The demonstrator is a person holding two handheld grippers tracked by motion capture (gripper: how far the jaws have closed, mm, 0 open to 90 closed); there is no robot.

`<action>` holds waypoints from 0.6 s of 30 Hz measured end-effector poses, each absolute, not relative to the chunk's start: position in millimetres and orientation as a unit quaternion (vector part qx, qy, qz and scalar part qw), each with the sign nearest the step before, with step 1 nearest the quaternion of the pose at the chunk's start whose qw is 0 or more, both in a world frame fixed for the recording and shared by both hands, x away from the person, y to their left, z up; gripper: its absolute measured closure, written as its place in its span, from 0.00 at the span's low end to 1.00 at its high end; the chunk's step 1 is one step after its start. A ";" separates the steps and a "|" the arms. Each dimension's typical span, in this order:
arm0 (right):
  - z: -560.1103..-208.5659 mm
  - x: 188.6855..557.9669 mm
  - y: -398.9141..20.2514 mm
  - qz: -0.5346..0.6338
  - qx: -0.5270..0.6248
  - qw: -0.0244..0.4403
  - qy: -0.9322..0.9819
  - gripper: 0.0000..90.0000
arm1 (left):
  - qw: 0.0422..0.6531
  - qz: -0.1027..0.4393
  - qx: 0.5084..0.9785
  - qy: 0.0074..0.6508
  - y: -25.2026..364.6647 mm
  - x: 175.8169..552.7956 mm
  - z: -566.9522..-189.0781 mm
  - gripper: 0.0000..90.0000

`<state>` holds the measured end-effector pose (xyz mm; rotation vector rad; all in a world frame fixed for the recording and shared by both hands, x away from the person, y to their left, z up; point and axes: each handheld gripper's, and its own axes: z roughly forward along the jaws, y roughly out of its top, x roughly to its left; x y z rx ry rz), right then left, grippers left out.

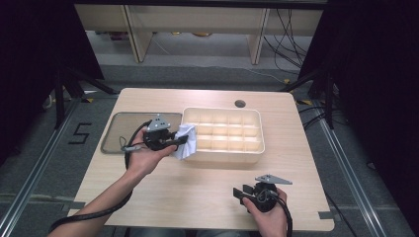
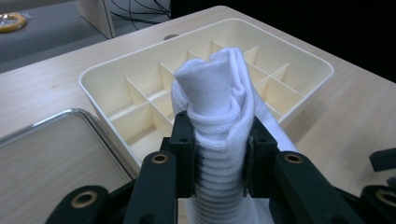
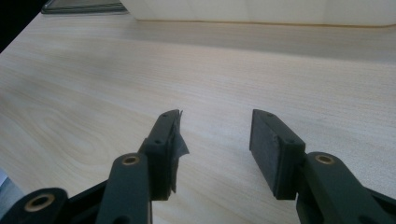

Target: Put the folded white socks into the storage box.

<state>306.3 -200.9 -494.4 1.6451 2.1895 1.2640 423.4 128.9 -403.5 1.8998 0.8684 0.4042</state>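
Note:
A rolled white sock (image 2: 219, 116) stands pinched between the black jaws of my left gripper (image 2: 218, 154). In the high view the left gripper (image 1: 184, 139) holds the sock (image 1: 185, 142) at the left end of the cream divided box (image 1: 249, 152), over its near-left corner. The box (image 2: 100, 70) has several bare compartments. Near the table's front right, my right gripper (image 1: 238, 193) rests in the person's hand, pointing left. Its jaws (image 3: 215, 140) stand apart over bare wood with nothing between them.
A shallow metal tray (image 1: 114, 129) lies on the table left of the box, its rim (image 2: 56, 119) close under my left gripper. A round cable hole (image 1: 240, 103) sits near the far edge. Dark stands flank the table.

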 end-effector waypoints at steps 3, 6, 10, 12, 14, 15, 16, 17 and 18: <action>-493.4 305.0 -199.5 0.416 0.554 0.055 0.718 0.60 | 0.488 0.167 0.780 0.354 124.8 428.6 -403.9 0.78; -494.6 306.8 -201.9 0.418 0.541 0.068 0.727 0.60 | 0.474 0.178 0.787 0.351 119.4 436.2 -406.1 0.77; -494.1 306.5 -202.6 0.425 0.538 0.066 0.725 0.60 | 0.477 0.193 0.782 0.351 113.6 448.1 -411.4 0.77; -493.7 306.5 -202.9 0.418 0.542 0.073 0.726 0.60 | 0.461 0.210 0.791 0.344 112.8 453.5 -413.5 0.77; -493.4 306.2 -202.8 0.419 0.542 0.071 0.725 0.60 | 0.450 0.221 0.796 0.340 109.3 459.4 -417.4 0.77; -493.8 306.4 -202.7 0.419 0.542 0.072 0.725 0.60 | 0.444 0.226 0.799 0.337 108.1 460.7 -418.8 0.77; -494.9 307.1 -202.8 0.419 0.539 0.077 0.727 0.60 | 0.439 0.232 0.801 0.333 107.2 462.2 -420.9 0.77; -494.5 306.7 -202.2 0.427 0.536 0.067 0.725 0.60 | 0.433 0.234 0.804 0.333 106.3 463.4 -423.0 0.77; -493.6 306.1 -202.0 0.419 0.540 0.070 0.727 0.60 | 0.432 0.233 0.805 0.334 105.7 465.1 -426.2 0.77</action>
